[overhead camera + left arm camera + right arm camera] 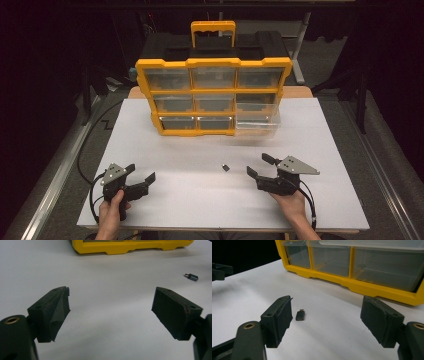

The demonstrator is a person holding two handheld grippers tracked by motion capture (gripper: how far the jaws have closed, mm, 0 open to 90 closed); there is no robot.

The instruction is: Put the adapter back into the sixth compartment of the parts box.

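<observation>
A yellow organiser (212, 95) with several clear drawers stands upright at the back middle of the white table (190, 195). Its bottom right drawer (257, 122) is pulled out. A small black adapter (226, 167) lies on the table in front of it, also seen as the adapter (300, 315) and the adapter (192, 277). My right gripper (258, 165) is open, held low just right of the adapter, which lies ahead by its left jaw. My left gripper (140, 172) is open at the front left, well apart from the adapter, with nothing between its jaws.
The organiser's yellow base (130, 247) rises at the far side of the table. A black cable (90, 145) runs along the table's left side. Metal frame rails (385, 175) flank the table on both sides.
</observation>
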